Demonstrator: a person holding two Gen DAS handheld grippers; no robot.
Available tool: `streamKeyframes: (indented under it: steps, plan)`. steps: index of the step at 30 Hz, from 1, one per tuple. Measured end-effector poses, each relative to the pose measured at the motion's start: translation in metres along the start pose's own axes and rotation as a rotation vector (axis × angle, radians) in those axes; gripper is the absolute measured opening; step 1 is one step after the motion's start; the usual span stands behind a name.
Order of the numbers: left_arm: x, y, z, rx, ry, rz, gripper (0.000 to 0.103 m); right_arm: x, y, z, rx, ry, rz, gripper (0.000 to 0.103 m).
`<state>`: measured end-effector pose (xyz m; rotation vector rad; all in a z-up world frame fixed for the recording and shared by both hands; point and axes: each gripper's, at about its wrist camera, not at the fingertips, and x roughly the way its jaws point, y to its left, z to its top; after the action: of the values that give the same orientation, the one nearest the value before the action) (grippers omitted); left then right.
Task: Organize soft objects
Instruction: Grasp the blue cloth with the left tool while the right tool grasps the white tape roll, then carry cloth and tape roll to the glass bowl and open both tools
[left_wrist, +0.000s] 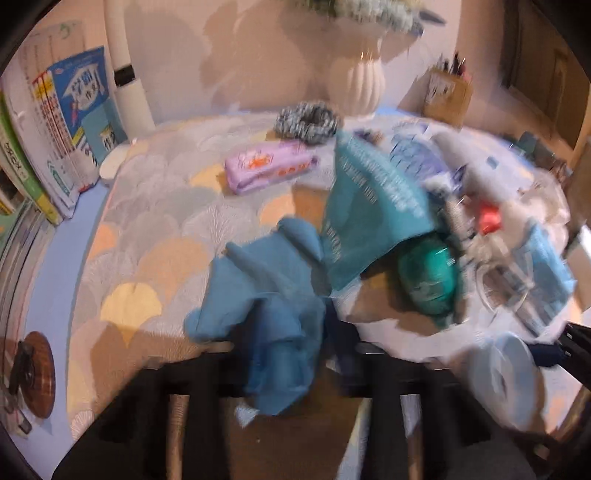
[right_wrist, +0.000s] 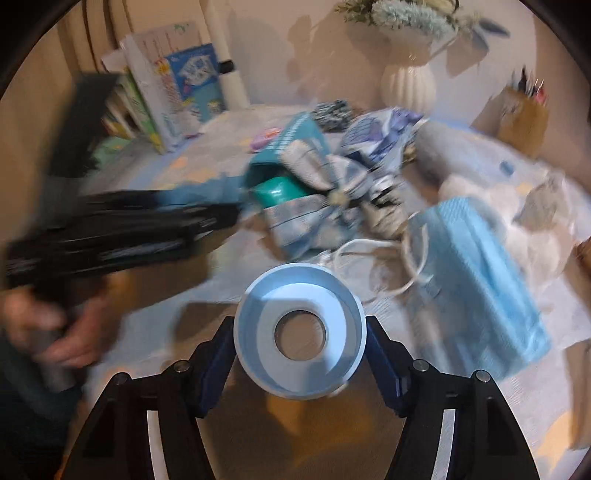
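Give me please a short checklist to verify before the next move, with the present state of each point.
1. Left gripper has the blue cloth: ok, the cloth lies between its fingers and hangs over them, jaws nearly closed.
2. Right gripper has the pale blue ring: ok, the ring sits between both pads.
3. Ring seated firmly: cannot tell, the picture is blurred.
4. Cloth free of the teal pouch: cannot tell, their edges meet in the left wrist view.
5. Blue face mask clear of the right gripper: ok, it lies apart, to its right.
6. Purple packet out of the way: ok, it lies alone further back.
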<state>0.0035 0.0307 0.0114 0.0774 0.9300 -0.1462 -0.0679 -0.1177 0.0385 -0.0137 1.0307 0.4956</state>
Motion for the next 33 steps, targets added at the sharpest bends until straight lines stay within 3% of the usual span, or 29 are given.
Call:
streamKeyframes:
  steps: [1, 5, 8, 12, 18, 23, 26, 33]
  plan:
    - [-0.004, 0.002, -0.003, 0.002, -0.017, -0.014, 0.01, -0.003, -0.001, -0.001, 0.018, 0.008, 0.054, 0.066]
    - [-0.023, 0.012, -0.013, -0.028, -0.063, -0.049, 0.009, -0.012, -0.005, -0.001, 0.107, 0.033, 0.255, 0.066]
    - [-0.048, 0.028, -0.023, -0.082, -0.109, -0.108, 0.009, -0.018, -0.003, -0.001, 0.136, 0.031, 0.337, 0.066]
    - [-0.087, 0.045, -0.027, -0.157, -0.193, -0.201, 0.009, -0.03, 0.009, 0.0, 0.1, -0.005, 0.301, 0.066]
    - [-0.122, 0.022, -0.015, -0.132, -0.269, -0.236, 0.009, -0.067, 0.008, 0.001, 0.069, -0.098, 0.173, 0.066]
    - [-0.129, 0.009, -0.006, -0.142, -0.273, -0.253, 0.009, -0.106, -0.011, 0.001, 0.103, -0.171, 0.061, 0.066]
    - [-0.136, 0.006, -0.004, -0.168, -0.276, -0.284, 0.009, -0.121, -0.028, -0.005, 0.156, -0.194, 0.074, 0.066]
    - [-0.17, -0.066, 0.014, -0.007, -0.325, -0.34, 0.009, -0.163, -0.061, -0.026, 0.233, -0.274, 0.038, 0.066]
